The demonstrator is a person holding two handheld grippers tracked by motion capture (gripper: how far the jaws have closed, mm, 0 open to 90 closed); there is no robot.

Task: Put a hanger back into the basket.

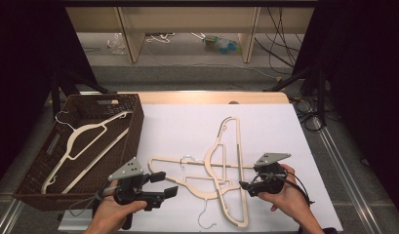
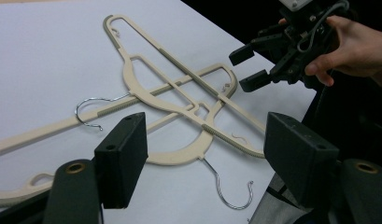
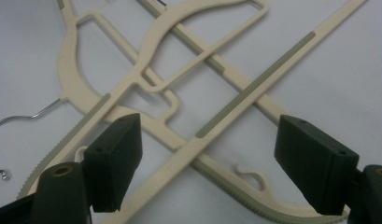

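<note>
Both hand-held grippers — left (image 1: pixel 169 185), right (image 1: pixel 247 186) — gape empty beside two crossed hangers (image 1: pixel 221 170); lifting one risks dragging the other along.

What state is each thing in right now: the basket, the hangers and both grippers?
Brown wicker basket: upright, one hanger inside.
Cream plastic hanger in basket: lying slanted.
Two cream plastic hangers on white table: flat, crossed over each other.
Left gripper: open, empty.
Right gripper: open, empty, beside the crossed hangers.
</note>
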